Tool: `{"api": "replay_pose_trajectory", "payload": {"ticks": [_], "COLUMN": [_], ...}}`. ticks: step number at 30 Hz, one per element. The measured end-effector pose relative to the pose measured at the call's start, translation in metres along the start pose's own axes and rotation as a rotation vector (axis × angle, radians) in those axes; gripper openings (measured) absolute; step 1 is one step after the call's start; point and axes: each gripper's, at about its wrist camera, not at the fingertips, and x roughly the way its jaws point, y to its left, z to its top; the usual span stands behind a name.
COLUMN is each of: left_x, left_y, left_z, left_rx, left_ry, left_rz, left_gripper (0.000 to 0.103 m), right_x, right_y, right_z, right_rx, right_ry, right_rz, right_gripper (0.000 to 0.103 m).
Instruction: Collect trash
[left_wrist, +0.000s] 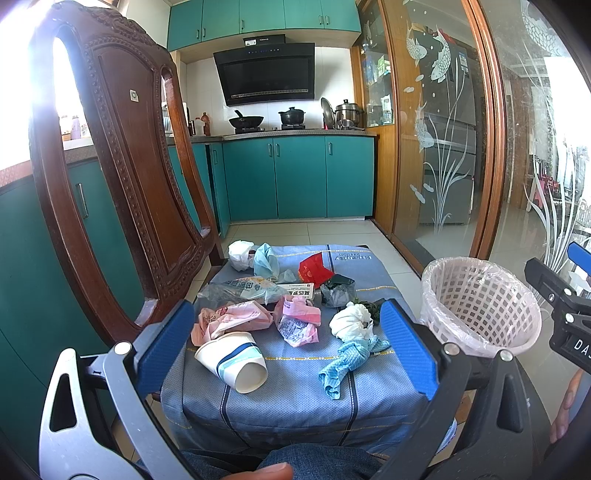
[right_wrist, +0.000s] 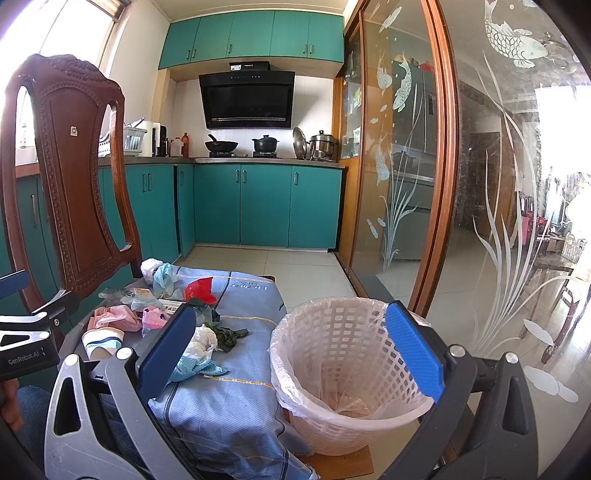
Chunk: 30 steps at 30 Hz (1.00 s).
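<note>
Both grippers empty, jaws wide: I'd lower my left gripper (left_wrist: 284, 343) over the paper cup (left_wrist: 232, 360) lying leftmost among trash on the blue cushion (left_wrist: 295, 398), then carry rightward to the basket (right_wrist: 343, 373) beneath my right gripper (right_wrist: 291, 354).

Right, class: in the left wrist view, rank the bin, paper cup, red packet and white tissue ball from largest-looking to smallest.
1. Bin
2. Paper cup
3. White tissue ball and red packet: these look about alike, and the packet lies farther from the camera, so I won't rank them.
</note>
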Motion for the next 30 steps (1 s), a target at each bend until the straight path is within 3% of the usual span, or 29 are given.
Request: {"api": "replay_pose_trajectory", "payload": {"ticks": [12,16,19,22,27,30], "left_x": [0.004,0.012,0.02,0.027,0.042,0.054], "left_y": [0.005,0.015,0.025,0.04,0.07,0.086], "left_z": [-0.005,-0.01,-0.017,-0.025,-0.041,-0.051], "left_rx": [-0.001,-0.012,-0.005,-0.017,-0.089,-0.154], "left_ry": [0.02,0.068,0.099,0.132,0.231,0.285], "left_rz": [0.014,0.05,0.095,0.112,0.109,0.084], "left_gripper": [0.1,0.1,0.1,0.1,0.072,0.064], "right_x": [-0.001,0.016,0.017,0.025,0.058,0.085], "right_y": [0.0,0.004,0.009,0.018,0.043,0.061], "right_z": [0.0,-0.004,-0.007,-0.006,-0.01,-0.018], "right_rx": [0.015,0.02,0.011,-0.008,-0.027,-0.031], "right_ry": [-0.009,0.058,0.044,0.06,0.138,0.205], "right_rz": [0.024,0.07,0.028,0.062,0.173,0.253], "right_gripper": [0.1,0.1,0.1,0.1,0.1,0.093]}}
